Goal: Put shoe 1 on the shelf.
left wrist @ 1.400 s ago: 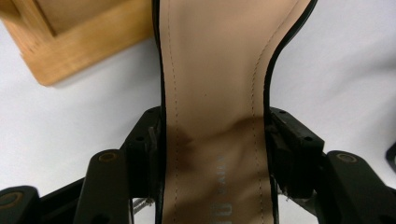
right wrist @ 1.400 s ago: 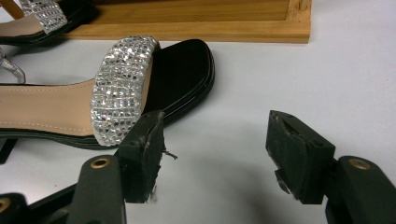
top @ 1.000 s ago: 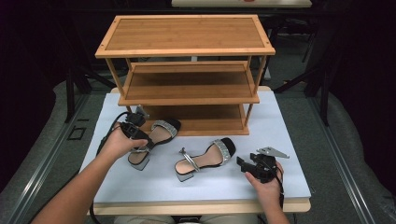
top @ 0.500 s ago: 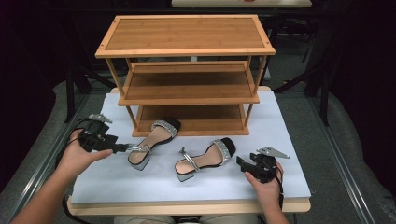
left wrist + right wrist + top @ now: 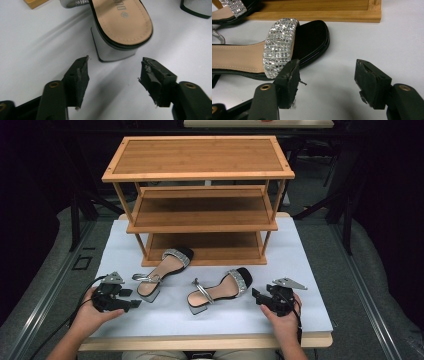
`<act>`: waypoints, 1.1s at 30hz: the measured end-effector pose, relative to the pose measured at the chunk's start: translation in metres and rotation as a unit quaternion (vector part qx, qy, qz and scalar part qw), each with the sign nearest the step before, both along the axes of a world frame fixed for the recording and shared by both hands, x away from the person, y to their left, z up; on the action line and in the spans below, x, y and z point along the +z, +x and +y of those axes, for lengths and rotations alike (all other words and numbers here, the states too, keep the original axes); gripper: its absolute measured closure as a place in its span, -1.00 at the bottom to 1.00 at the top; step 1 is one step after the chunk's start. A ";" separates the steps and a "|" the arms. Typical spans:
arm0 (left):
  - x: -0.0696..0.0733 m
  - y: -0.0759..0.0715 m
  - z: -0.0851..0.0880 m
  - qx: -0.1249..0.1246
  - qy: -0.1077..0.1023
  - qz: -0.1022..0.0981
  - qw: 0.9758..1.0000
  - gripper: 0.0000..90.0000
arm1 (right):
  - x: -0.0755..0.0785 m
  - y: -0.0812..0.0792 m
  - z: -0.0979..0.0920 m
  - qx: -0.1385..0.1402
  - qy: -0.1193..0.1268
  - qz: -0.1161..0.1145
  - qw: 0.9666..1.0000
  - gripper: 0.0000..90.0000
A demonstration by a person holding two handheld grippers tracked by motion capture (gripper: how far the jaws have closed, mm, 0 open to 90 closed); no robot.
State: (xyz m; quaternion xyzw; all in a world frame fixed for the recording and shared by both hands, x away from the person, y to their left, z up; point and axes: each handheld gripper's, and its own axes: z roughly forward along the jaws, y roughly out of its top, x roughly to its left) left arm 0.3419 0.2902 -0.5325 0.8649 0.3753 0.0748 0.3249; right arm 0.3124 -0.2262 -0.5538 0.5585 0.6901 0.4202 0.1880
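Facing the left sandal's [image 5: 120, 27] block heel at 12 o'clock, the left gripper [image 5: 113, 75], jaws just narrowing, holds nothing. The right gripper [image 5: 327, 75] waits wide beside the right sandal [image 5: 279, 47]. Both sandals lie outside the rack [image 5: 200, 215]; shelving remains.

A dark lab: white-topped table [image 5: 310, 285], bamboo shoe rack [image 5: 200, 200], metal stands behind.

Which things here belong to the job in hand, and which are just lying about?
In the job:
- left sandal, just ahead of the open left hand-held gripper
- right sandal, next to the open right hand-held gripper
- wooden shoe rack

Lying about:
- white table
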 end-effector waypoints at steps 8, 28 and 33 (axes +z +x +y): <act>-0.007 0.001 -0.015 -0.009 -0.029 -0.022 0.999 0.01 | -0.001 0.000 -0.002 -0.001 0.001 0.001 1.000 -0.19; -0.014 -0.005 -0.077 0.001 -0.042 -0.063 0.997 -0.33 | 0.001 0.000 -0.002 0.003 0.004 -0.004 1.000 -0.19; -0.006 -0.001 -0.082 0.019 -0.056 -0.058 0.997 -0.32 | 0.001 0.000 -0.002 0.003 0.004 -0.004 1.000 -0.19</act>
